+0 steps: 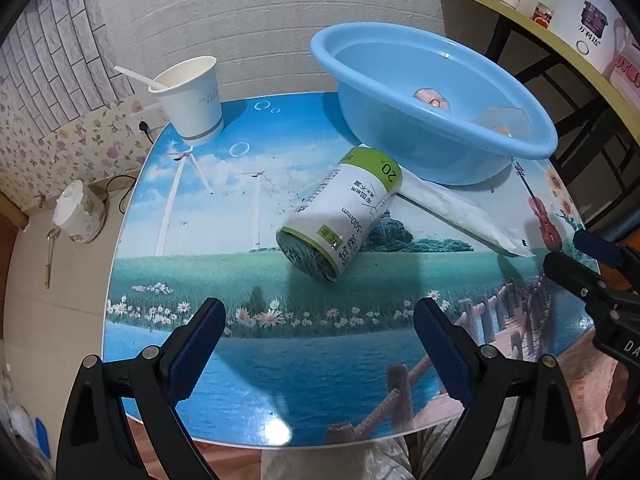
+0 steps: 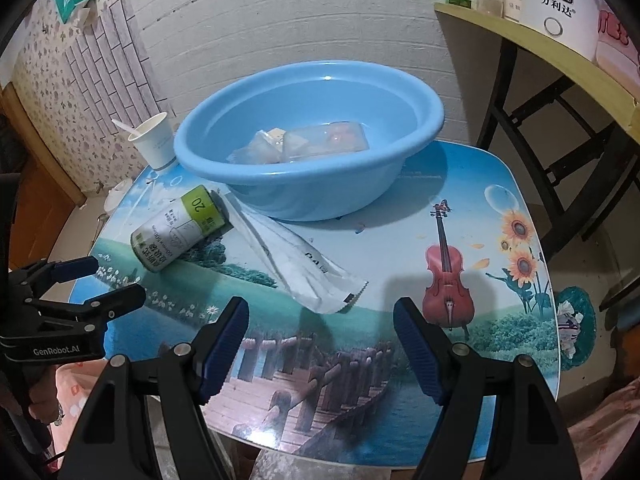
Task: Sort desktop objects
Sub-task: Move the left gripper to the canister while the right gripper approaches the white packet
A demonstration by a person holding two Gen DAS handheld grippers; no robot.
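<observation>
Two grippers, left gripper [image 1: 318, 320] and right gripper [image 2: 322, 320], I hold with fingers wide, gripping nothing. The green-labelled roll [image 2: 180, 228] lies on the desk [image 2: 400, 288] just beside the blue basin [image 2: 308, 140]; a white sachet [image 2: 296, 264] touches both.

place: lived-in home room | walls: floral wallpaper [image 1: 48, 148] and white brick-pattern panels [image 2: 304, 20] | furniture: small table with printed landscape top [image 2: 500, 208]; side shelf [image 2: 532, 46] crowded with packaged goods | floor: rice cooker [image 1: 78, 214] plugged into wall socket [image 1: 145, 126]
</observation>
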